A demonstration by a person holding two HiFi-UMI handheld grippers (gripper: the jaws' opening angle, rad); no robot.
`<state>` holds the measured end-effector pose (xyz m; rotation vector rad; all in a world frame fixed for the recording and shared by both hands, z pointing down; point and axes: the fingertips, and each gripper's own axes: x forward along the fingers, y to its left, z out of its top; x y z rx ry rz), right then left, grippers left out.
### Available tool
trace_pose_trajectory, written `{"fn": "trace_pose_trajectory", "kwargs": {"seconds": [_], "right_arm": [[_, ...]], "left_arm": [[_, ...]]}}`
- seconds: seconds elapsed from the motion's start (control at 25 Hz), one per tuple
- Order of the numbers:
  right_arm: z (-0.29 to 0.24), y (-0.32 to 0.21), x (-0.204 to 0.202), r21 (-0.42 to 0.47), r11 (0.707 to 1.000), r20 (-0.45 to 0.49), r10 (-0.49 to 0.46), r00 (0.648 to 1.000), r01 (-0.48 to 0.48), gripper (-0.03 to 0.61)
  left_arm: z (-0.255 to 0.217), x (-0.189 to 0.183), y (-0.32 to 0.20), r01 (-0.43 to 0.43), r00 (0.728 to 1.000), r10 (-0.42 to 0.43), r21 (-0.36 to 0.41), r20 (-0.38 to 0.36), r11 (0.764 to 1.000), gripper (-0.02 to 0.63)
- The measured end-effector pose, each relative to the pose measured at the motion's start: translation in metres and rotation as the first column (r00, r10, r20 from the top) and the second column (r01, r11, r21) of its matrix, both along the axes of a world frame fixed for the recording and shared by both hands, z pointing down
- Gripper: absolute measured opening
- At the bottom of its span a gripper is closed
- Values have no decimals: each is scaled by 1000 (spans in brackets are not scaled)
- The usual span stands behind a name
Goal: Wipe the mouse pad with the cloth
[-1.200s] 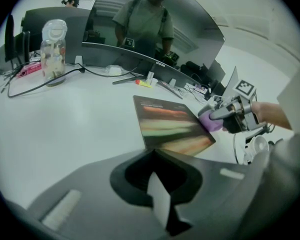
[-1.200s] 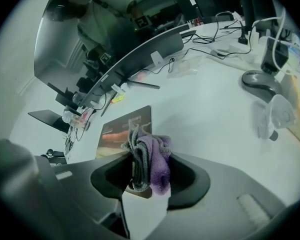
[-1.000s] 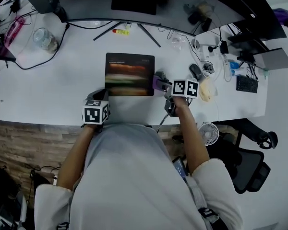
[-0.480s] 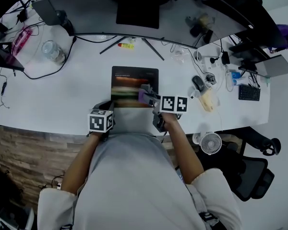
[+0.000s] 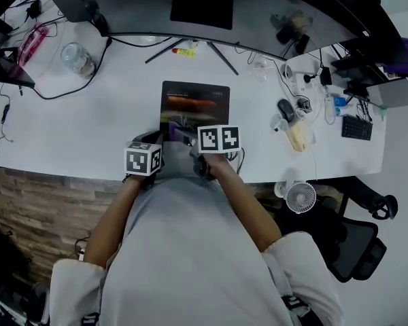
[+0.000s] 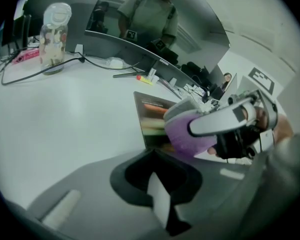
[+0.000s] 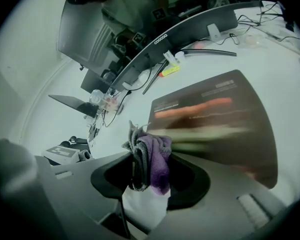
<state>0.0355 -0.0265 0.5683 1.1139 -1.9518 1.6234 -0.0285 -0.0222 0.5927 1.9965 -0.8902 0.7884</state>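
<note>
Firstly, item one: where is it, and how does it lie?
– Mouse pad [image 5: 195,104], dark, one. It lies flat in the middle of the counter [image 5: 88,121], between the monitor stand and the front edge, square to the person. I'd say that puts the whole face within reach for wiping.

Item two?
– Cloth [image 7: 151,156], purple with a grey side, one. It is bunched and clamped in the right tongs [image 7: 149,181], with a wad standing proud of the tips. It is at the pad's near edge, towards its near left corner. Bunching it that way probably gives a soft face to press down.

Left tongs?
– Left tongs [image 6: 157,199], closed narrow with nothing between them. They are at the counter's front edge, just beside the pad's near left corner, clear of the cloth. My guess is they are waiting there to steady the pad if it slides.

Any writing?
– There are a few lines of pale print at the pad's far right corner, too small to read. The monitor's [image 7: 190,29] lower bezel has a short logo that I cannot make out with confidence. The marker cubes carry black-and-white squares only, no words.
</note>
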Motion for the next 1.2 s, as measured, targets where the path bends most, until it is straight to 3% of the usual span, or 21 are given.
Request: {"fn": "trace_pose_trajectory", "kwargs": {"seconds": [0.32, 1.2], "right_arm": [[13, 6, -19, -12, 1000, 7, 6, 1000, -6, 190], [15, 14, 12, -43, 997, 34, 64, 997, -62, 190]], "left_arm": [[-1, -1, 1, -1, 1000, 1, -7, -4, 1000, 0], [-1, 0, 2, 0, 1000, 0, -5, -4, 1000, 0]]}}
